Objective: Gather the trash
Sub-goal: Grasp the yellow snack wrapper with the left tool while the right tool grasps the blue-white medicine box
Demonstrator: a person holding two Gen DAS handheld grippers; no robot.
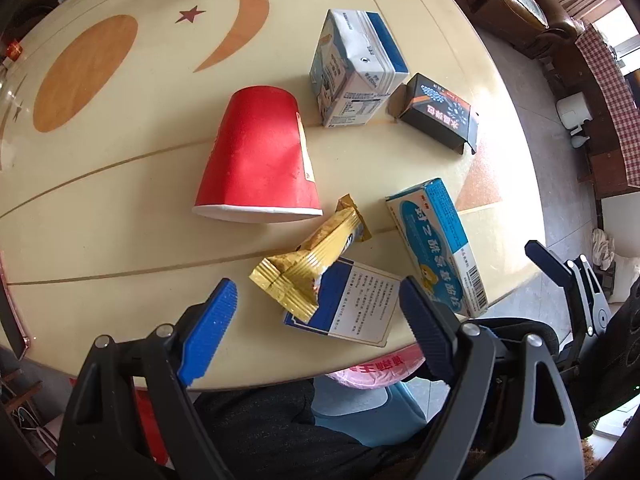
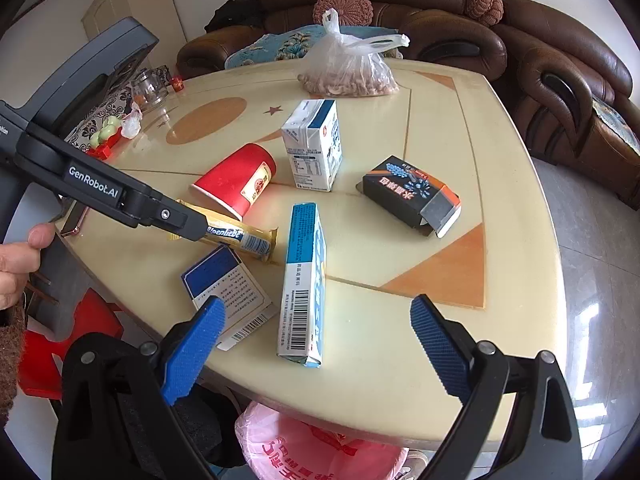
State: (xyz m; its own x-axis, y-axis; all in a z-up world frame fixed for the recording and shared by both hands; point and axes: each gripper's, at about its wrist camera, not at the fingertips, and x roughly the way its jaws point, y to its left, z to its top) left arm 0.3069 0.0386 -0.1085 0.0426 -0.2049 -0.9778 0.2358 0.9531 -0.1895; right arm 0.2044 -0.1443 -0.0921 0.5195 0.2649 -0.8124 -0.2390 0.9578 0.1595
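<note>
Here, left claw [image 1: 316, 312] and right claw [image 2: 316, 344] both spread, empty; blue-white carton [image 2: 303, 280] near table edge [image 2: 380, 428].

A brown leather sofa [image 2: 520, 40] curves behind the cream table [image 2: 460, 184], with glossy grey floor tiles [image 2: 592, 280] beside it.

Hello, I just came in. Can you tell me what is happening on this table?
A person holds a tool in each hand over a table scattered with trash. Both the left tool and the right tool are open and hold nothing. A red paper cup lies on its side beside an upright milk carton. A gold wrapper rests partly on a flat blue-and-white box. A pink bag waits below the table edge. Nothing looks collected yet.
</note>
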